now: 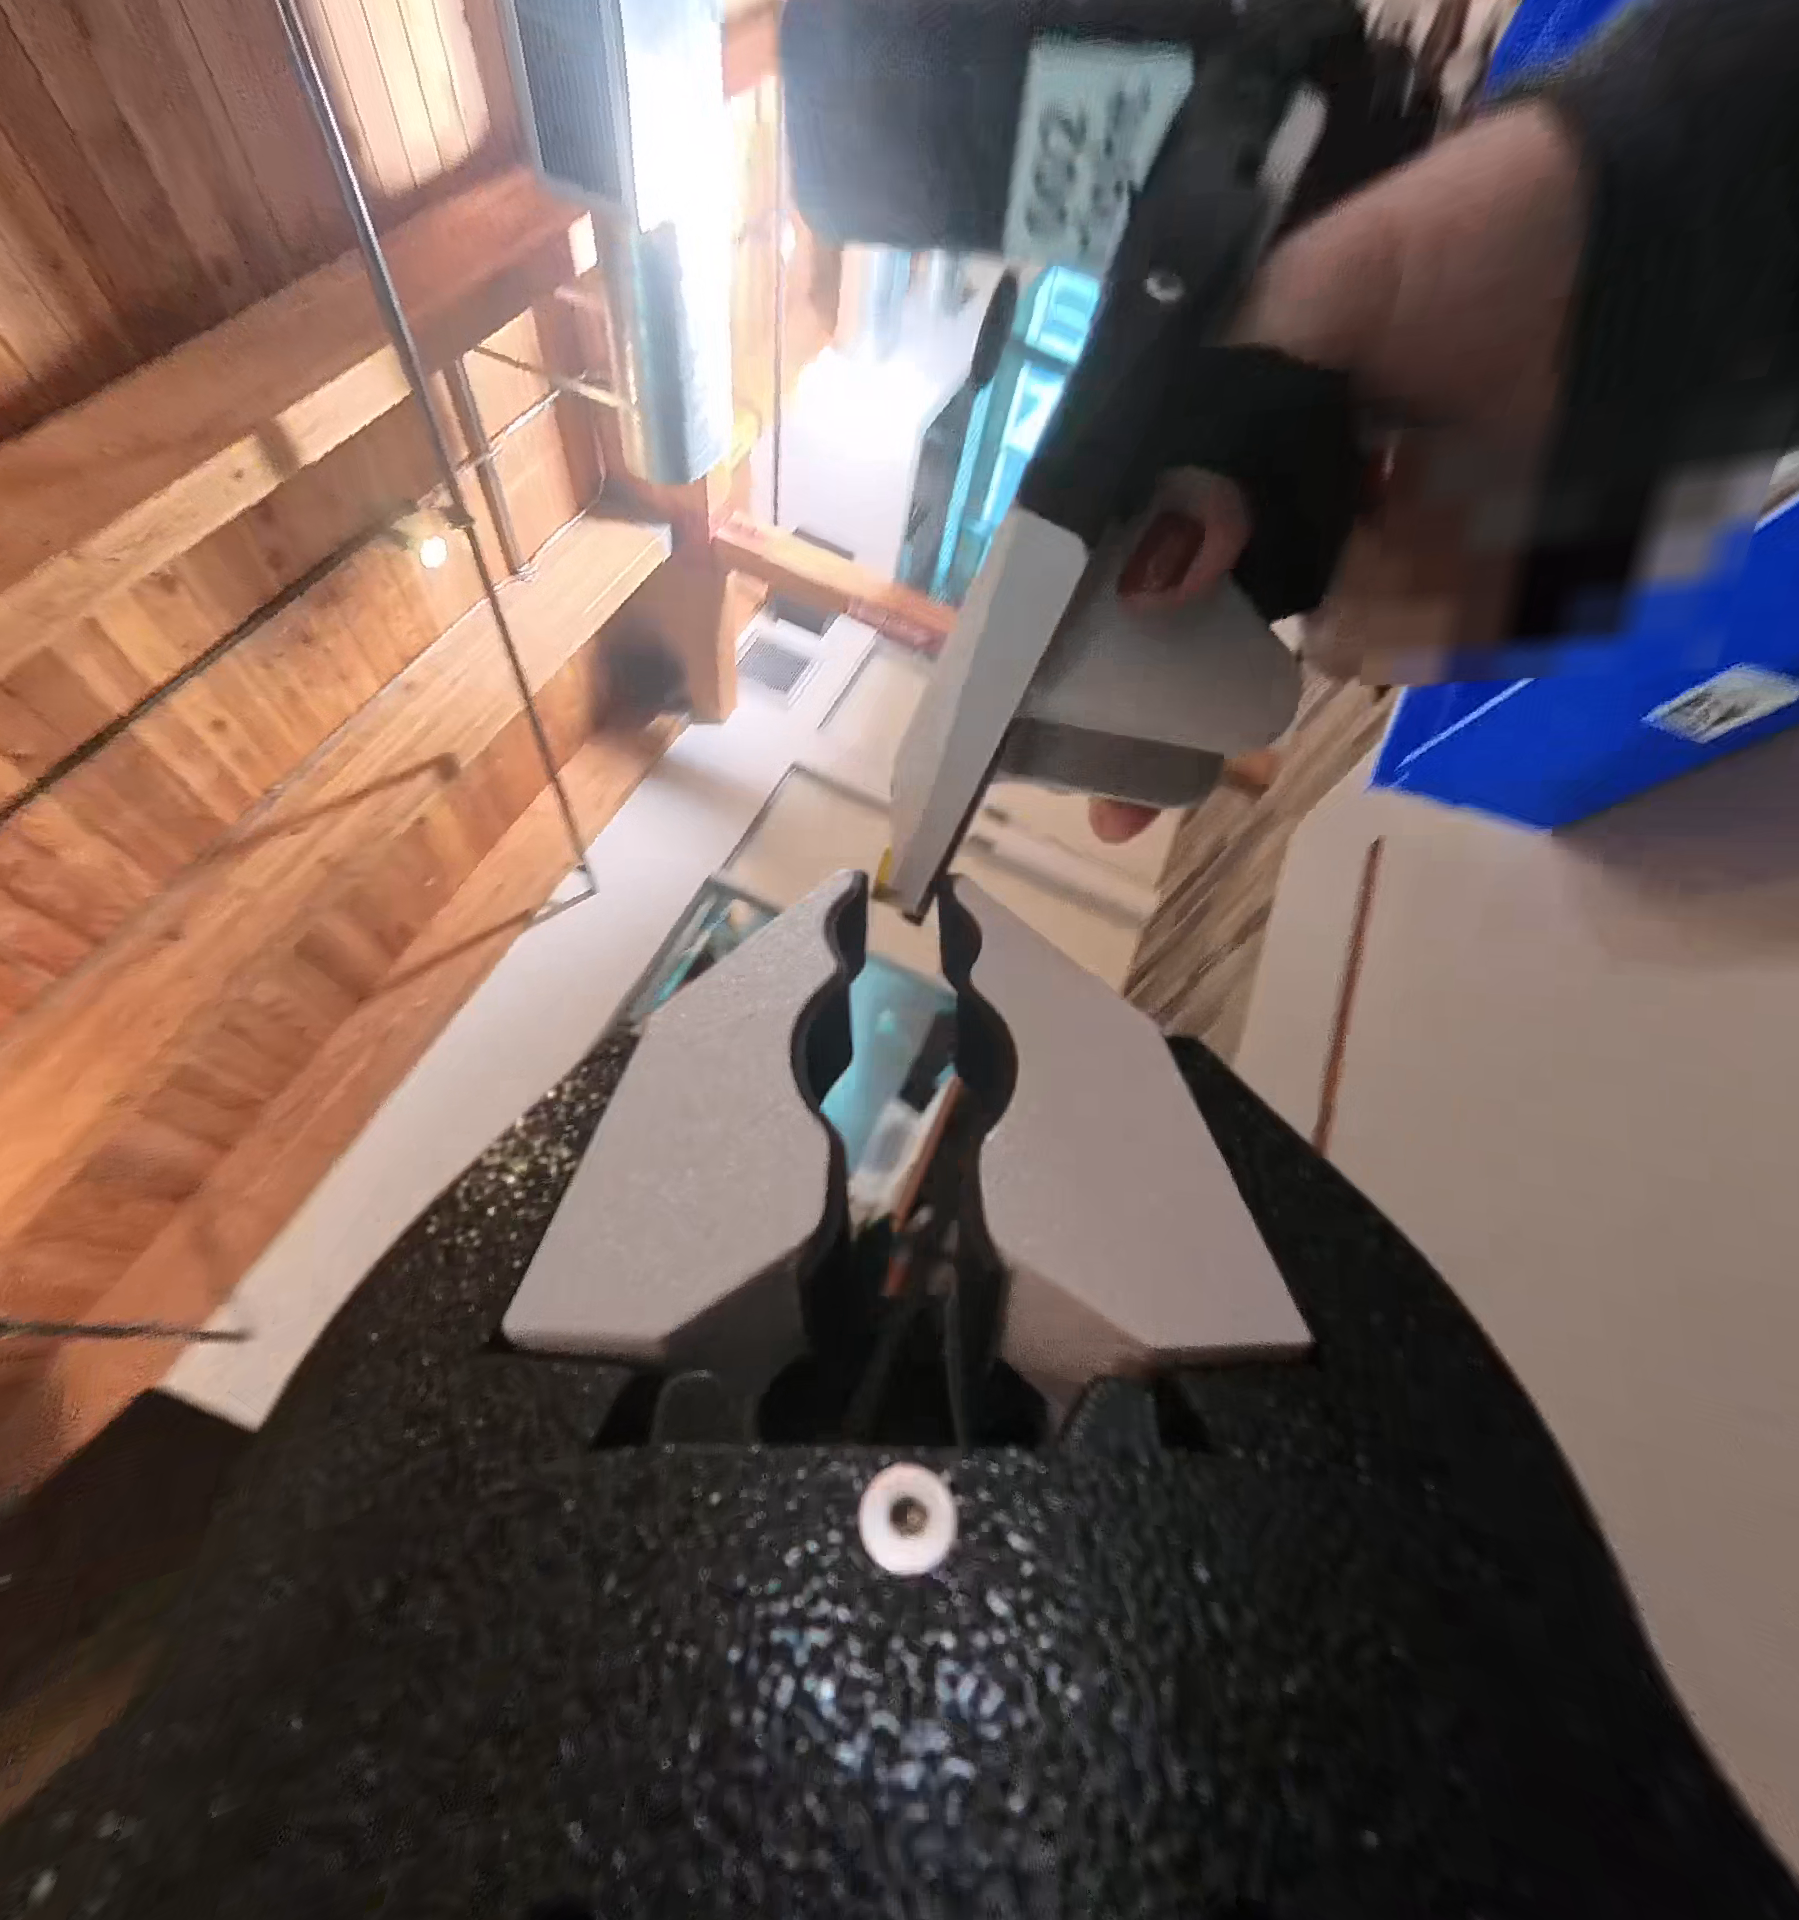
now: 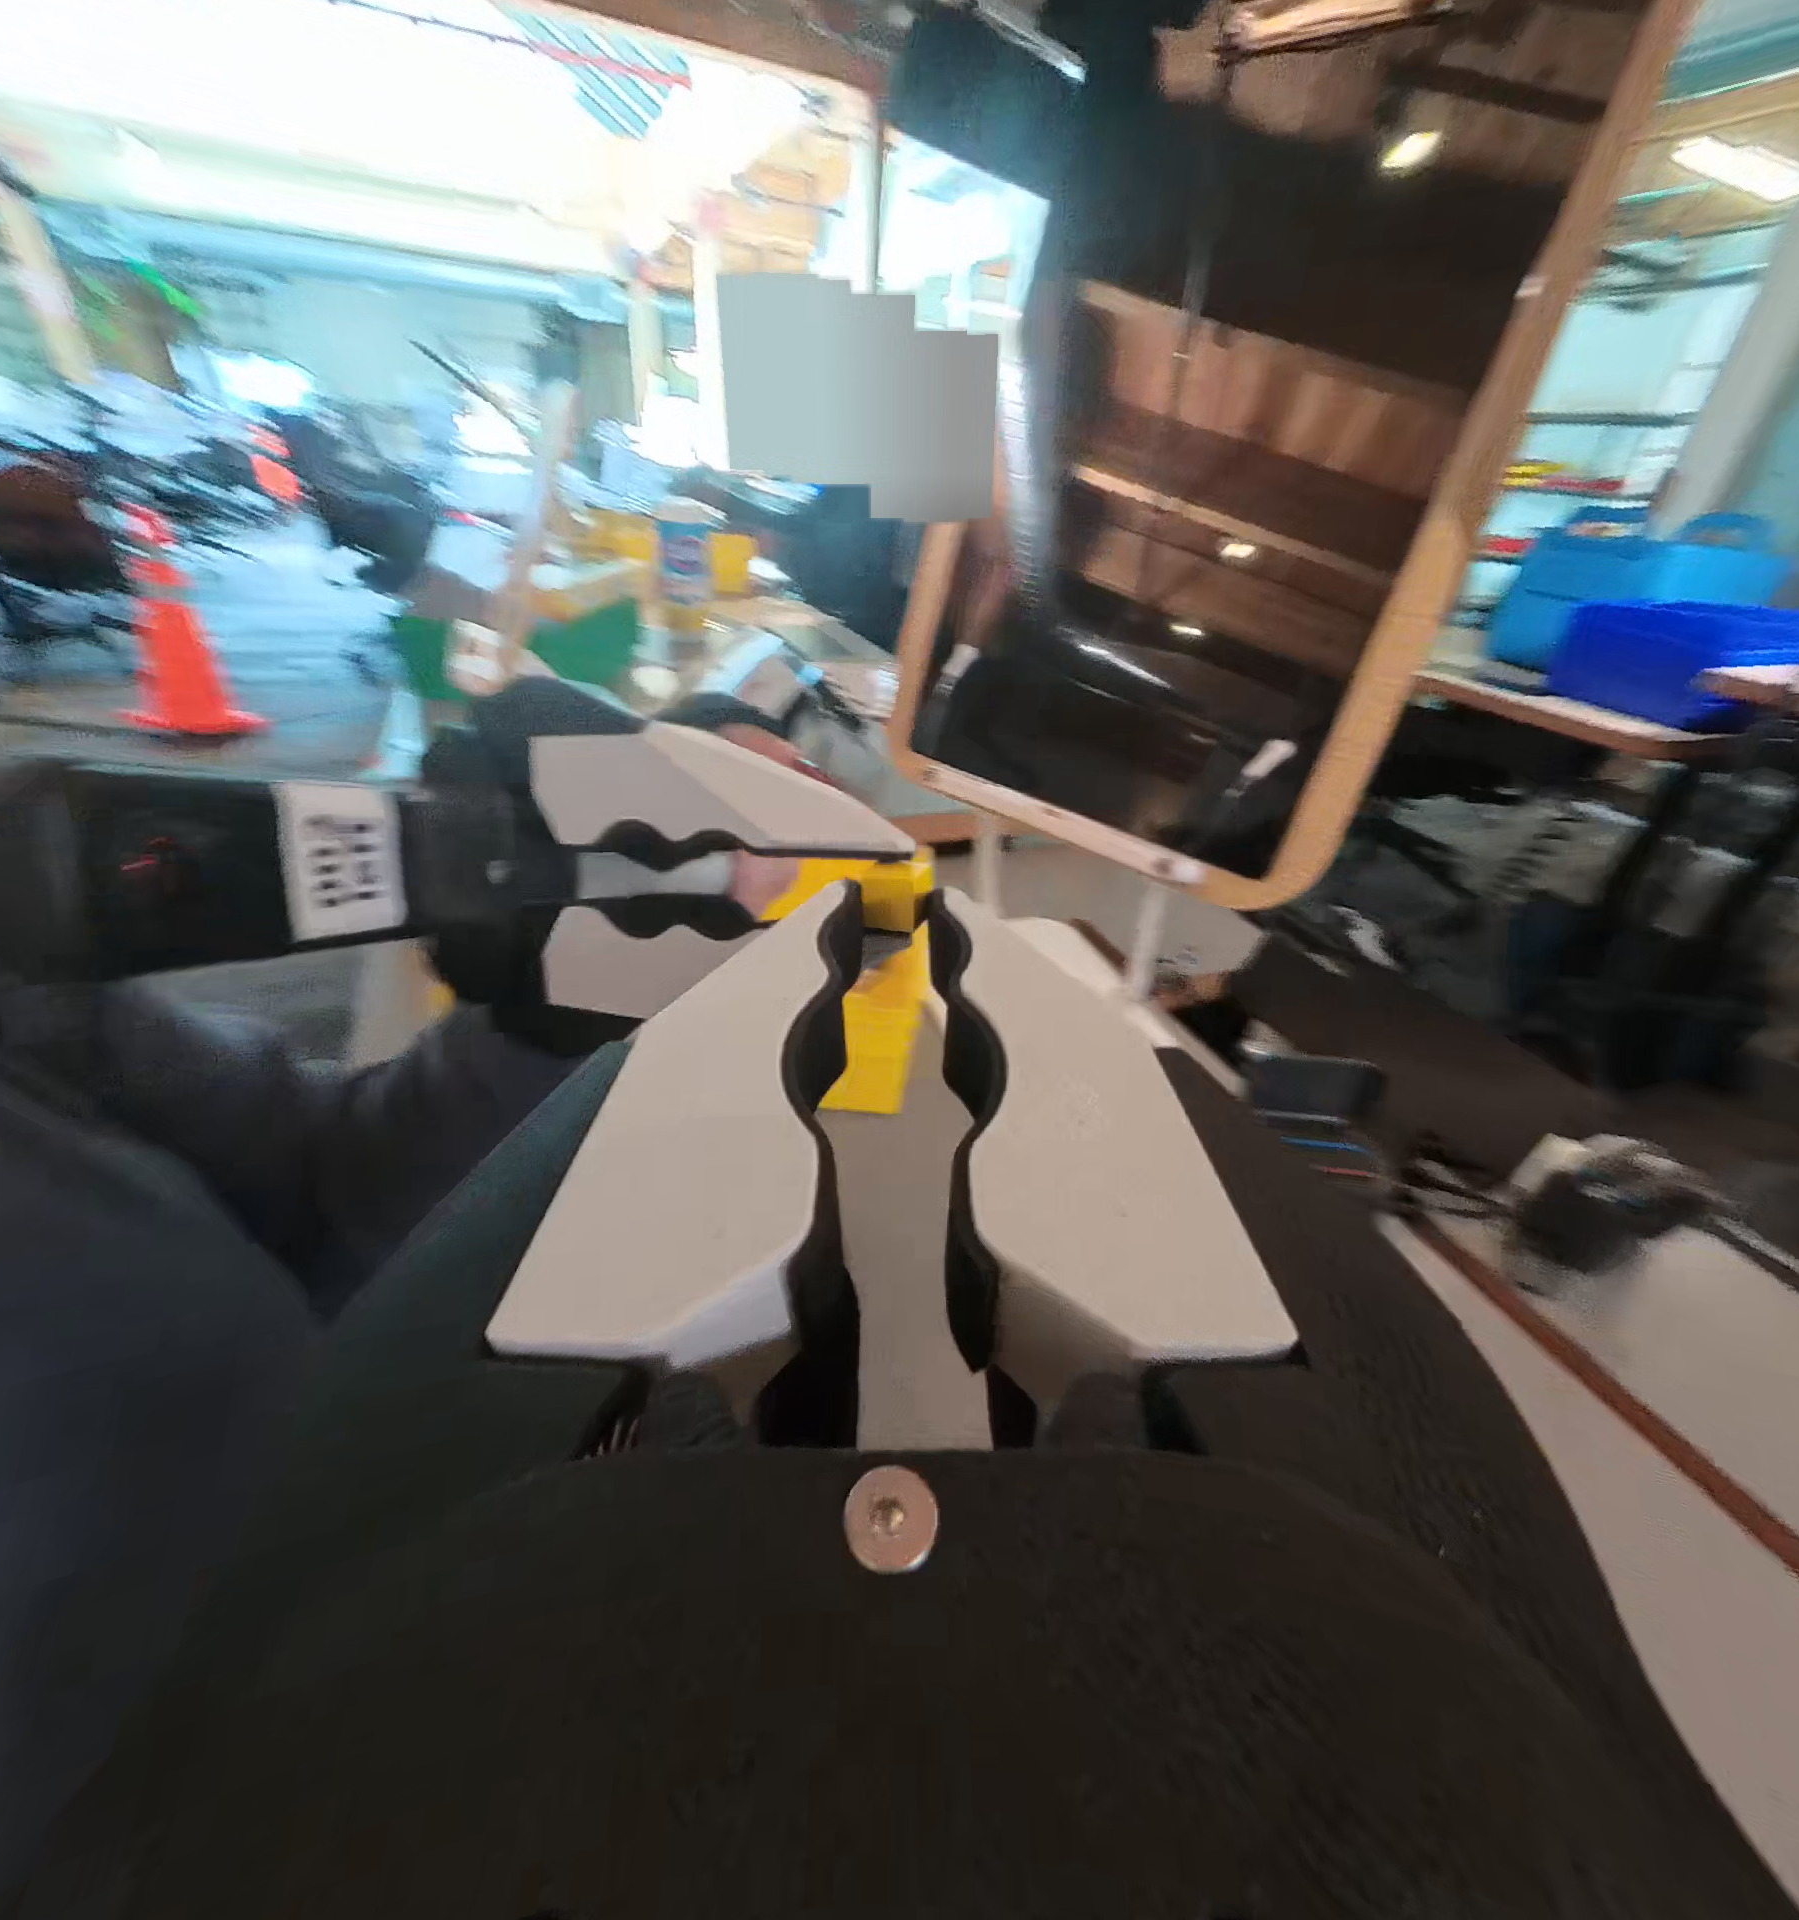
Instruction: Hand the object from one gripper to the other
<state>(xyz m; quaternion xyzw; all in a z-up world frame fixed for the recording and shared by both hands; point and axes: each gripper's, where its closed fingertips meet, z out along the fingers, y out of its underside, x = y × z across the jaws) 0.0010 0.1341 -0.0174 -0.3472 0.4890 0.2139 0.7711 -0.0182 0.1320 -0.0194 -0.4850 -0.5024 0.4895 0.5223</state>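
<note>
A small yellow block (image 2: 893,896) sits between the tips of my right gripper (image 2: 895,906), which is shut on it from both sides. My left gripper comes in from the left; its upper finger (image 2: 729,800) lies on the block's top and its lower finger is under it. In the left wrist view my left gripper (image 1: 903,899) has a block-wide gap at the tips. The right gripper's pale finger (image 1: 988,707) reaches down into that gap. Only a sliver of the yellow block (image 1: 884,860) shows there.
A wood-framed mirror (image 2: 1394,665) stands just beyond the grippers on the right. A yellow stack (image 2: 874,1039) sits on the white table (image 2: 1653,1382) below them. Blue bins (image 2: 1684,665) are at far right, an orange cone (image 2: 183,655) at far left. A gloved hand (image 1: 1414,312) holds the right gripper.
</note>
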